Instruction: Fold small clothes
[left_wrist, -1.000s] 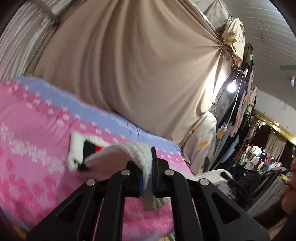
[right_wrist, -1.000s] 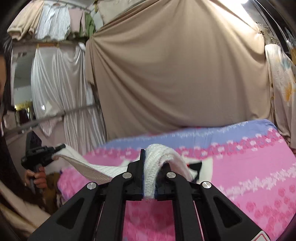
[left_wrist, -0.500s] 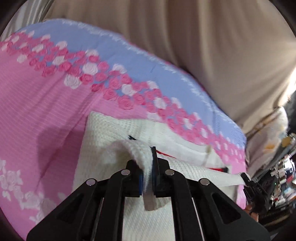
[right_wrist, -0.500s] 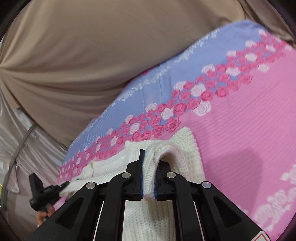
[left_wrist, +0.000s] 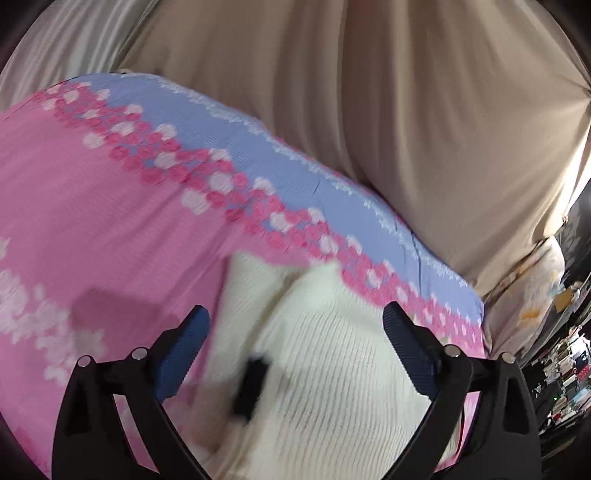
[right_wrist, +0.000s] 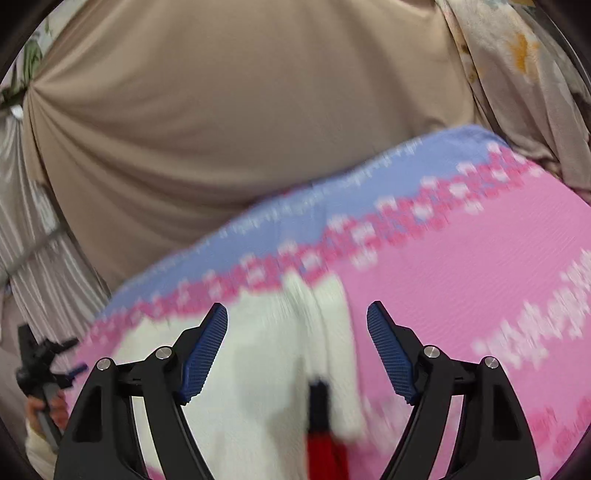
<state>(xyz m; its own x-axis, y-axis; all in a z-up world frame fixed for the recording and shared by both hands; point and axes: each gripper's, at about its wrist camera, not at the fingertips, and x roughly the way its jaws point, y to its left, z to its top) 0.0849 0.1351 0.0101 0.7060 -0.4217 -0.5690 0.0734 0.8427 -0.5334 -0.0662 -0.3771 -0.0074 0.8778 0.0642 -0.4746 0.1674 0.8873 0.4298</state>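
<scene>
A small white knitted garment (left_wrist: 325, 350) with black and red patches lies on the pink flowered bedspread (left_wrist: 110, 229). It also shows in the right wrist view (right_wrist: 266, 350), blurred, with a black and red patch (right_wrist: 319, 421). My left gripper (left_wrist: 295, 321) is open and empty, just above the garment. My right gripper (right_wrist: 297, 317) is open and empty above the garment's right part. The left gripper also shows at the far left of the right wrist view (right_wrist: 48, 365), held in a hand.
The bedspread has a lilac band (left_wrist: 295, 158) along its far edge. A beige curtain (left_wrist: 369, 92) hangs behind the bed. Hanging clothes (left_wrist: 532, 295) and shop racks are at the right. Pale striped drapes (right_wrist: 33, 240) hang at the left.
Both grippers were shut on the garment's edge and lowered it forward onto the bed. Both have now opened and let go; the garment lies on the bedspread.
</scene>
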